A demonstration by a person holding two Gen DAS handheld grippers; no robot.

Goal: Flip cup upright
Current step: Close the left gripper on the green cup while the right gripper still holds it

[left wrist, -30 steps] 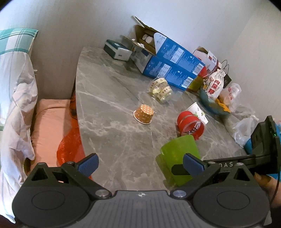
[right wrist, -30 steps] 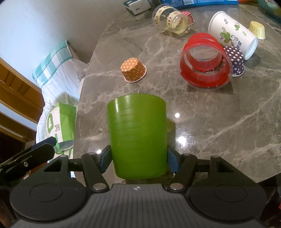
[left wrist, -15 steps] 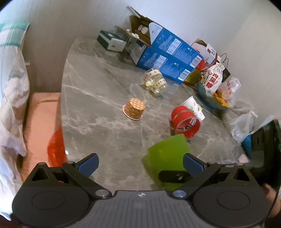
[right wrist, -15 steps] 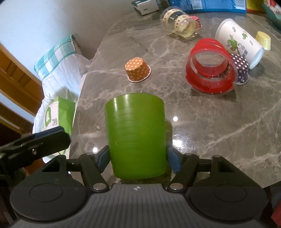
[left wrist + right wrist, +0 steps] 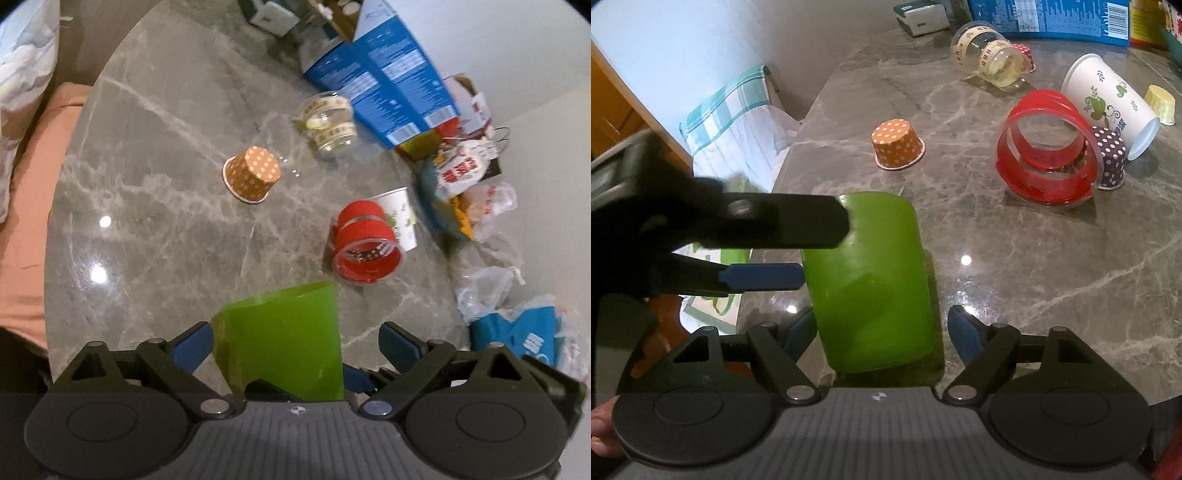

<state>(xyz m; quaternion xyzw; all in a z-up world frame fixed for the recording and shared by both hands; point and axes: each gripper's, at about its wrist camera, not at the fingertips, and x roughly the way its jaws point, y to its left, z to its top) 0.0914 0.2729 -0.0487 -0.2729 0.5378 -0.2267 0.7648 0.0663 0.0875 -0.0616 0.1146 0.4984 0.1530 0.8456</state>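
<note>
A green plastic cup (image 5: pixel 868 284) is upside down, tilted, at the near edge of the grey marble table (image 5: pixel 1034 266). My right gripper (image 5: pixel 882 332) has its fingers spread on either side of the cup, with a gap on the right. My left gripper (image 5: pixel 291 339) comes in from the left with its jaws apart around the same cup (image 5: pixel 284 343); in the right wrist view its fingertips (image 5: pixel 764 277) reach the cup's side. Whether either gripper touches the cup I cannot tell.
On the table lie an upside-down orange dotted paper cup (image 5: pixel 897 147), a red cup on its side (image 5: pixel 1049 158), a white printed cup (image 5: pixel 1108 103), a purple dotted cup (image 5: pixel 1112 162), a clear jar (image 5: pixel 990 55) and blue boxes (image 5: pixel 384 77). Bags (image 5: pixel 487 291) sit at the right edge.
My right gripper has opened off the green cup. My left gripper has swung in from the left and now straddles the cup, which has tilted.
</note>
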